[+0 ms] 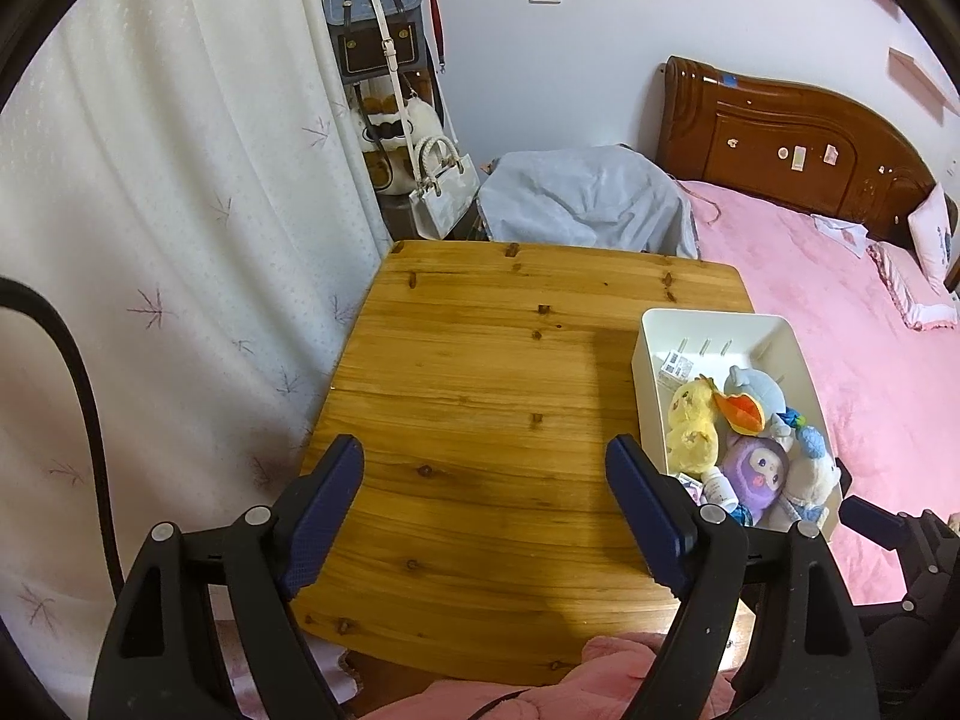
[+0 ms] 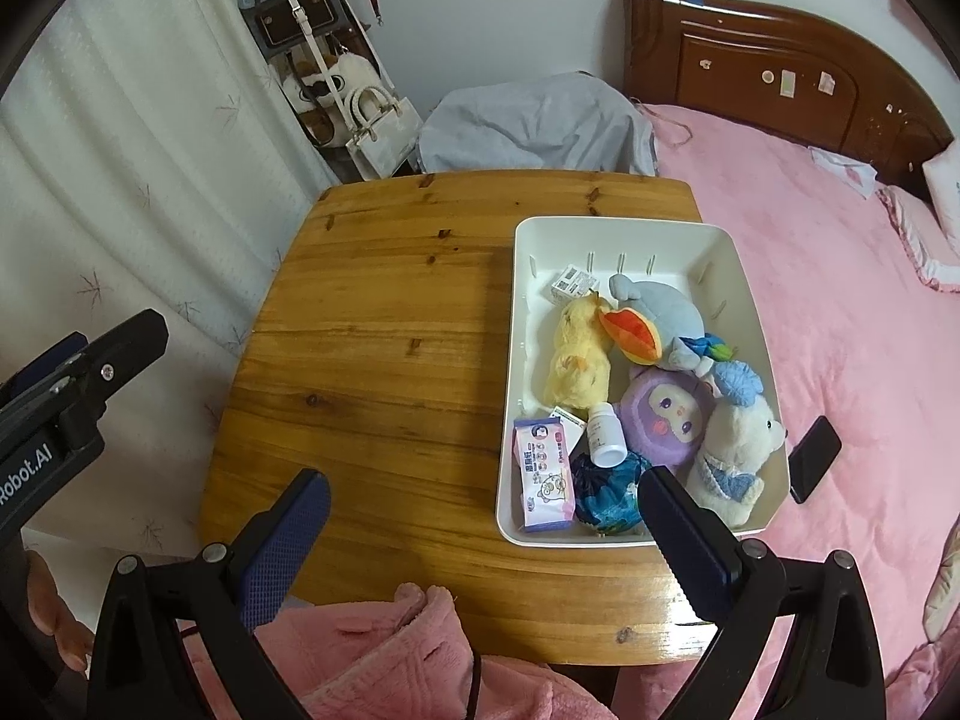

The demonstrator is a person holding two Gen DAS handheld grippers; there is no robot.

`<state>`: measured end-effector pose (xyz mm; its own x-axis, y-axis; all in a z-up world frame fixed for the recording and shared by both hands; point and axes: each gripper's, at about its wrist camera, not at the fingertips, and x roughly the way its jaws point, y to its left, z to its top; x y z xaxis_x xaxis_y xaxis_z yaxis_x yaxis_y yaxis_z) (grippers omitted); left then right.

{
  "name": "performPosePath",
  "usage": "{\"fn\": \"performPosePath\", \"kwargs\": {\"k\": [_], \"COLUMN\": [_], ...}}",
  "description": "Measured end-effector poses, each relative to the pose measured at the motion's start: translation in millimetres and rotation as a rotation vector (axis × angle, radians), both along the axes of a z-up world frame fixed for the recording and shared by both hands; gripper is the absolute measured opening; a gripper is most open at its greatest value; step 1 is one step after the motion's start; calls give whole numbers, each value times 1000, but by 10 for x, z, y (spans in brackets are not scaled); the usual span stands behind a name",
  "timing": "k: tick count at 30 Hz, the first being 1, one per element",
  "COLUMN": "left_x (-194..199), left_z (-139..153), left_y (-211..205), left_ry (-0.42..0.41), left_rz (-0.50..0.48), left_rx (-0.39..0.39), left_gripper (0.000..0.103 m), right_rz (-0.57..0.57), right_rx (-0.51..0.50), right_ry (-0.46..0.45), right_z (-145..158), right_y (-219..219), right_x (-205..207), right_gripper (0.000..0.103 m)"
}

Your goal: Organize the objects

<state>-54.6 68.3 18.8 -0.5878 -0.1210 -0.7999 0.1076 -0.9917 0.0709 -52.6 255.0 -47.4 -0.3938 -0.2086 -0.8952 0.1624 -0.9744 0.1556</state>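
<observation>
A white tray point(image 2: 747, 276) sits on the right side of a wooden table point(image 2: 384, 360). It holds a yellow chick plush point(image 2: 579, 360), a blue duck plush point(image 2: 660, 312), a purple plush point(image 2: 663, 414), a white bear plush point(image 2: 741, 444), a white bottle point(image 2: 606, 435), a pink wipes pack point(image 2: 540, 474) and a small box point(image 2: 573, 282). My right gripper point(image 2: 486, 534) is open and empty above the table's near edge, left of the tray's front. My left gripper point(image 1: 486, 498) is open and empty over the table, left of the tray point(image 1: 642, 354).
A pink bed point(image 2: 840, 300) with a brown headboard point(image 2: 780, 60) lies right of the table. A black phone point(image 2: 813, 459) lies on the bed by the tray. White curtains point(image 1: 180, 210) hang left. Bags point(image 1: 378, 42) hang behind the table. A grey cloth bundle point(image 1: 582, 204) sits beyond the table's far edge.
</observation>
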Motion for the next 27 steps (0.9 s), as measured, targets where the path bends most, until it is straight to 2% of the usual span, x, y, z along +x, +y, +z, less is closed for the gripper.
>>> {"fn": "performPosePath", "kwargs": {"k": [11, 27], "left_x": [-1, 27], "left_z": [16, 0], "left_y": [35, -132], "left_ry": [-13, -9], "left_rz": [-22, 24], "left_rx": [-2, 1], "left_gripper": [85, 85], "right_rz": [-5, 49], "right_rx": [11, 14], "right_ry": [-24, -25], "right_z": [-3, -25], "right_y": [-14, -182], "right_x": [-23, -51], "right_gripper": [103, 103]}}
